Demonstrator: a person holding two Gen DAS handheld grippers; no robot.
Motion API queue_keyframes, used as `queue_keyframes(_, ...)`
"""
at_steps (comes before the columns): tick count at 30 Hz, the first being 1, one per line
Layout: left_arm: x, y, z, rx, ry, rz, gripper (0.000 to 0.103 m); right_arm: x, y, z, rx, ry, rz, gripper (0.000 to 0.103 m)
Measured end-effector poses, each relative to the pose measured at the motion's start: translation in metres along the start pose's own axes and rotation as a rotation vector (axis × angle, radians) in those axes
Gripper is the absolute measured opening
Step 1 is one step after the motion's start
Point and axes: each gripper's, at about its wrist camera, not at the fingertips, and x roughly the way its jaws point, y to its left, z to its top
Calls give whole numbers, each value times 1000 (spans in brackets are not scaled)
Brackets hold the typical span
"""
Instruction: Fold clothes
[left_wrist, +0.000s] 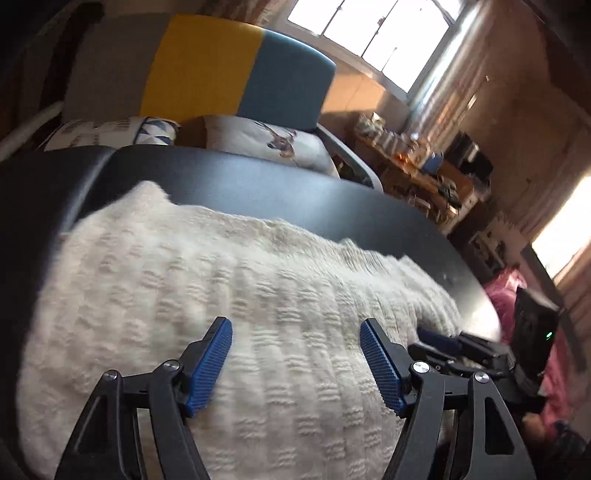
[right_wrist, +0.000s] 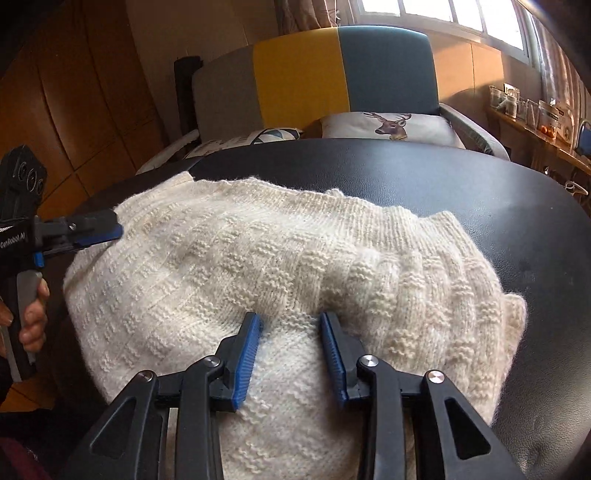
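Note:
A cream knitted sweater lies spread on a black table. My left gripper hovers over the sweater's near part, jaws wide apart, nothing between the blue pads. In the right wrist view the left gripper sits at the sweater's left edge, held by a hand. My right gripper is closed on a thick raised fold at the sweater's near edge, and the knit puckers around its fingertips. In the left wrist view the right gripper shows at the sweater's right edge.
Behind the table stands a sofa with grey, yellow and blue back panels and a deer-print cushion. A cluttered wooden shelf runs under the window on the right. A pink sleeve is beside the table's right edge.

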Motion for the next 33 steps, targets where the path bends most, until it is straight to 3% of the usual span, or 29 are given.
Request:
queue_keyframes(2, -33, 38, 7, -76, -39, 41, 80, 0, -3, -1, 10, -14, 16, 34)
queue_keyframes(5, -67, 96, 17, -167, -32, 67, 86, 0, -4, -1, 18, -27, 25, 34)
queue_keyframes(9, -61, 147, 22, -316, 70, -73, 88, 1, -3, -1, 14, -44, 28, 35)
queue_keyframes(12, -35, 160, 24, -381, 167, -167, 88, 1, -3, -2, 24, -51, 39, 35)
queue_keyframes(16, -6, 153, 28, -375, 254, -224, 88, 0, -6, -2, 42, -59, 62, 35)
queue_keyframes(19, 1, 146, 34, -364, 270, -258, 86, -1, -8, -3, 53, -66, 76, 35)
queue_keyframes(22, 6, 146, 37, -355, 299, -242, 66, -2, -9, -3, 59, -75, 88, 35)
queue_keyframes(23, 7, 149, 38, -364, 302, -242, 57, -2, -9, -3, 61, -76, 90, 35)
queue_keyframes(24, 8, 154, 38, -383, 309, -237, 41, -2, -9, -3, 63, -78, 92, 35)
queue_keyframes(27, 10, 167, 33, -434, 311, -259, 25, -2, -8, -4, 64, -83, 94, 35)
queue_keyframes(33, 6, 141, 35, -322, 247, -166, 15, -4, -7, -5, 65, -84, 96, 36)
